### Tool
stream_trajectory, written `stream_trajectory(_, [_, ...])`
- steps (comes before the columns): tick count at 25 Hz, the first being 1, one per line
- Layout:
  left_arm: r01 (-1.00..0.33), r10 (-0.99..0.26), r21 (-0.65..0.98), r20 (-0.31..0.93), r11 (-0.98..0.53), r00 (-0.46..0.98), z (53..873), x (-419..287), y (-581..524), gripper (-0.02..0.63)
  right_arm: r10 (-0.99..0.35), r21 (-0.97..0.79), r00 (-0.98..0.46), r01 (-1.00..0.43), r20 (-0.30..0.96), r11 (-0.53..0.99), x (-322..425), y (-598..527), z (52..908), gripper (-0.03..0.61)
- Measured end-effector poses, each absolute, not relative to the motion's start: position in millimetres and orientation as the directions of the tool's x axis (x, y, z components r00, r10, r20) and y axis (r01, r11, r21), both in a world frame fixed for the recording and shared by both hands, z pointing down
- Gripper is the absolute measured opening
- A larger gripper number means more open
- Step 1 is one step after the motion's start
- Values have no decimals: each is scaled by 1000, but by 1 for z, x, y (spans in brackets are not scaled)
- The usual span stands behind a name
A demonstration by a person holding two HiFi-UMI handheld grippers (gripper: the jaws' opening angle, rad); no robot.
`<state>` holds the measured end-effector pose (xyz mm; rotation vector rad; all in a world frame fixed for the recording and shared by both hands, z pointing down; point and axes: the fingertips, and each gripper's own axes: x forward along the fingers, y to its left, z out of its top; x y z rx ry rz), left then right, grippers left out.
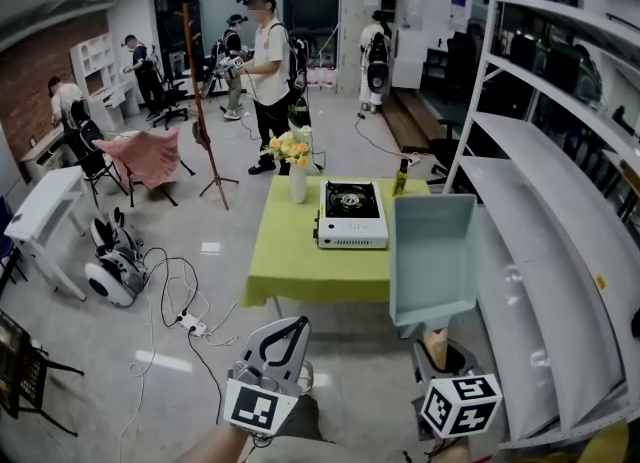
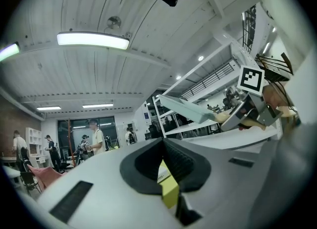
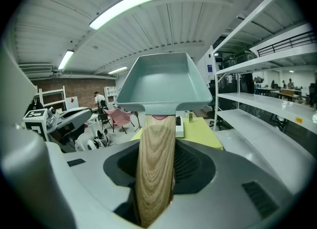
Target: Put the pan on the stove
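The right gripper [image 3: 157, 146] is clamping the wooden handle [image 3: 154, 173] of the grey-green pan [image 3: 163, 82], which is hanging in the air beside the white shelf [image 1: 540, 251], short of the stove [image 1: 352, 213] on the yellow-green table [image 1: 300, 261], while the left gripper [image 2: 166, 173] is hovering nearby with its jaws together and empty.

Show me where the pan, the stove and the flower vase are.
pan [image 1: 432, 251], head view, centre of its grey body
stove [image 1: 350, 199], head view, black burner top
vase [image 1: 298, 186], head view, white body
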<state>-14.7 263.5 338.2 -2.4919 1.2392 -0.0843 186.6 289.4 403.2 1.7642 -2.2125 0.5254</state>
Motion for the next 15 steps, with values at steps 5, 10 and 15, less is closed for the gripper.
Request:
stream_trajectory(5, [-761,-786,-330,-83,-558,612,350,-16,201,8,-871,-121,-229,-973,435,195,183,233,413,146])
stream_trajectory(10, [-754,-782,-324,-61,-572,620,358,-14,129,8,-860,-119,-217,-976,463,182,185,162,422,146])
stream_trajectory(15, [-735,-771,-325,-28,-595,636,360,-23,41,8,-839,-155,-213,-976,501,155,174,76,429,146])
